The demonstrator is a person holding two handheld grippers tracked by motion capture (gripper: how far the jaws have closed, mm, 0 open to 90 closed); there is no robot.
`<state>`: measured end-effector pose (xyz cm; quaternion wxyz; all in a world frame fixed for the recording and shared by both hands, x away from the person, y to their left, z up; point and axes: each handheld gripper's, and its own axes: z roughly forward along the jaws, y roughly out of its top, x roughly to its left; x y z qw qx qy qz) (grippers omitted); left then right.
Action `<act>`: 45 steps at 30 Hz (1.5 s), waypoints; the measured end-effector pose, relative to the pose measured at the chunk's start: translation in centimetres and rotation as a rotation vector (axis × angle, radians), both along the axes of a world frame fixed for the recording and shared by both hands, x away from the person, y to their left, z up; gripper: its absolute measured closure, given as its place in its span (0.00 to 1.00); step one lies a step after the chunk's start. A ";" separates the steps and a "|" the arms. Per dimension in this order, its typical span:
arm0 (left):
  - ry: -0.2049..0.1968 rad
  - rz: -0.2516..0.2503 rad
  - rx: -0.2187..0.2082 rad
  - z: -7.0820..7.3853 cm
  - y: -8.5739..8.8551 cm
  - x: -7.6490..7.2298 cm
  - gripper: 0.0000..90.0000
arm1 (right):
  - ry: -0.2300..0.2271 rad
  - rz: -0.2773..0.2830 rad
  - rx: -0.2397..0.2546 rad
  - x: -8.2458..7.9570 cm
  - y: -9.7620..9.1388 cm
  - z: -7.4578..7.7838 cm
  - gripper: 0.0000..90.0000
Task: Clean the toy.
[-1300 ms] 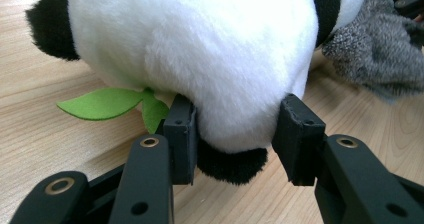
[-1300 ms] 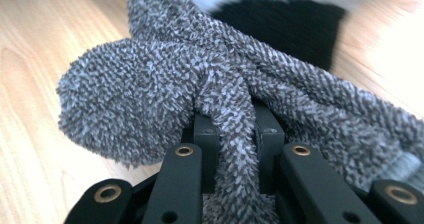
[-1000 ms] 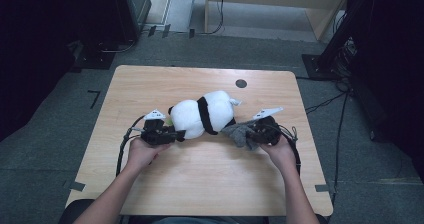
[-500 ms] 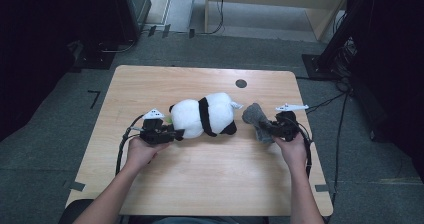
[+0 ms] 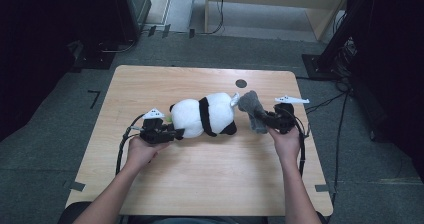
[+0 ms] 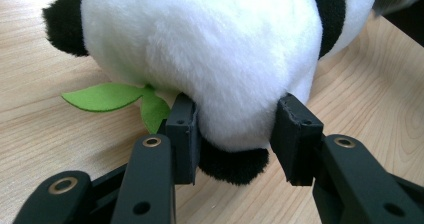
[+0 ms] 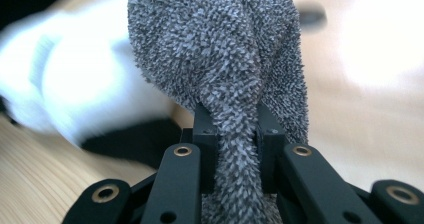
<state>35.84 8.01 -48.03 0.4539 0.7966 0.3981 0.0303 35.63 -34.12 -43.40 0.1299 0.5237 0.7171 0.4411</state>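
Reaching in from the near edge of the wooden table (image 5: 200, 184), a person's forearms hold two grippers. At left, the left gripper (image 5: 172, 133) has its jaws clamped on the white rump of a plush panda (image 5: 205, 115), which lies on its side mid-table with a green felt leaf (image 6: 107, 95) beneath it. At right, the right gripper (image 5: 267, 120) pinches a grey fuzzy cloth (image 5: 251, 109), held up just beside the panda's head. Beyond lies grey floor (image 5: 250, 49).

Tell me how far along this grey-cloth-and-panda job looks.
Done: left gripper is shut on the black-and-white plush panda, pinning it to the wooden table. In hand: right gripper holds the fuzzy grey cloth by the panda's end. Left, probably: the cloth's actual use.
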 end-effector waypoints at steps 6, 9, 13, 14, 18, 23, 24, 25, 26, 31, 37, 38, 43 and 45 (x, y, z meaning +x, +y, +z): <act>-0.008 0.004 -0.005 -0.1 0.0 -0.1 0.65 | -0.112 0.073 -0.018 0.4 4.2 3.4 0.86; -0.011 0.004 -0.004 -0.1 0.0 -0.1 0.64 | -0.102 0.127 -0.031 1.1 6.5 3.6 0.86; -0.022 -0.009 -0.024 -0.3 0.1 0.0 0.61 | -0.060 0.182 -0.069 2.0 8.8 2.8 0.86; -0.024 -0.015 -0.028 -0.3 0.1 0.1 0.59 | -0.061 0.184 -0.091 2.1 9.1 2.6 0.86; -0.039 -0.036 0.002 -0.2 0.2 0.3 0.47 | -0.071 0.188 -0.118 2.3 9.1 2.4 0.86; -0.067 -0.069 0.028 0.4 0.5 0.3 0.42 | -0.063 0.192 -0.111 2.6 8.8 2.2 0.86; -0.065 -0.085 0.026 0.5 0.7 0.4 0.42 | -0.065 0.197 -0.111 2.7 8.7 2.2 0.86; -0.066 -0.096 0.020 0.7 1.0 0.5 0.43 | -0.064 0.198 -0.113 2.7 8.7 2.2 0.86; -0.066 -0.096 0.012 0.9 1.2 0.6 0.43 | -0.063 0.200 -0.117 2.7 8.7 2.2 0.86; -0.087 -0.079 -0.035 2.3 2.5 1.5 0.42 | -0.053 0.208 -0.106 2.9 8.5 2.1 0.86; -0.106 -0.120 0.021 2.9 2.8 3.2 0.41 | -0.048 0.217 -0.104 2.9 8.3 2.1 0.86; -0.104 -0.127 0.015 3.0 2.9 3.6 0.41 | -0.048 0.217 -0.102 3.0 8.3 2.1 0.86; -0.112 -0.143 0.009 3.3 3.0 5.1 0.40 | -0.048 0.221 -0.101 3.0 8.3 2.0 0.86; -0.117 -0.159 -0.002 3.3 2.9 5.8 0.40 | -0.047 0.222 -0.101 3.0 8.3 2.0 0.86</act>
